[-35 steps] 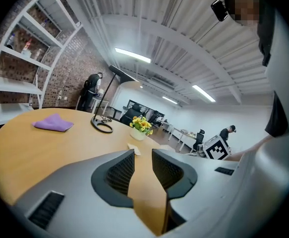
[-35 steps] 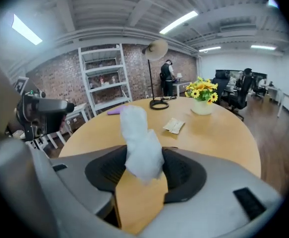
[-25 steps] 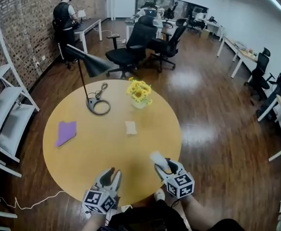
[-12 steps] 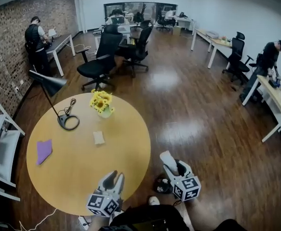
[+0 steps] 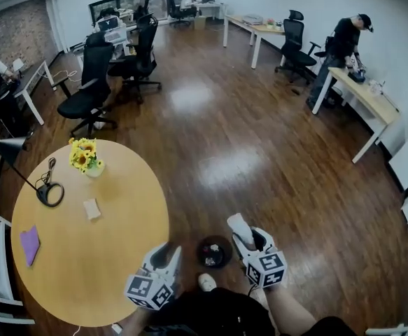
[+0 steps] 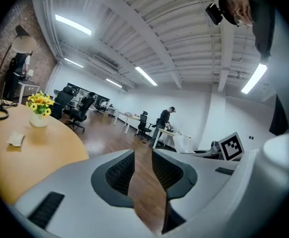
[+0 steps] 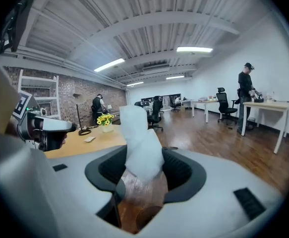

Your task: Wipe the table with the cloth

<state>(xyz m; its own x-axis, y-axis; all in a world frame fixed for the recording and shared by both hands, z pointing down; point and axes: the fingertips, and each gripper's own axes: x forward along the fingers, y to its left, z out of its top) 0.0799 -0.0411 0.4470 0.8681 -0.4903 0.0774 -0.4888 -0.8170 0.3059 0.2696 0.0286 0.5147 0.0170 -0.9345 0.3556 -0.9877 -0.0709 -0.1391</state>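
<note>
The wiping itself did not look to be under way. The right claw point(image 5: 249, 240) was closed on a white wad point(image 7: 142, 138), soft like tissue or cloth, which stood up from between its jaws. It hung over the floor point(image 5: 273, 166), with the worktop point(image 5: 120, 257) off to its left. The left claw point(image 5: 166, 256) was empty, its jaws a narrow gap apart with only floor showing between them, and it sat just at the worktop's rim. A purple cloth point(image 5: 29, 245) lay flat on the worktop, well apart to the left of both claws and untouched. A dark round container point(image 5: 213, 251) sat on the floor between the two claws, just left of the right one.

My guess is that the wad was either the wiper or litter for that container. Either way, the next move called for bringing a claw back over the worktop and pressing cloth flat to its surface.
</note>
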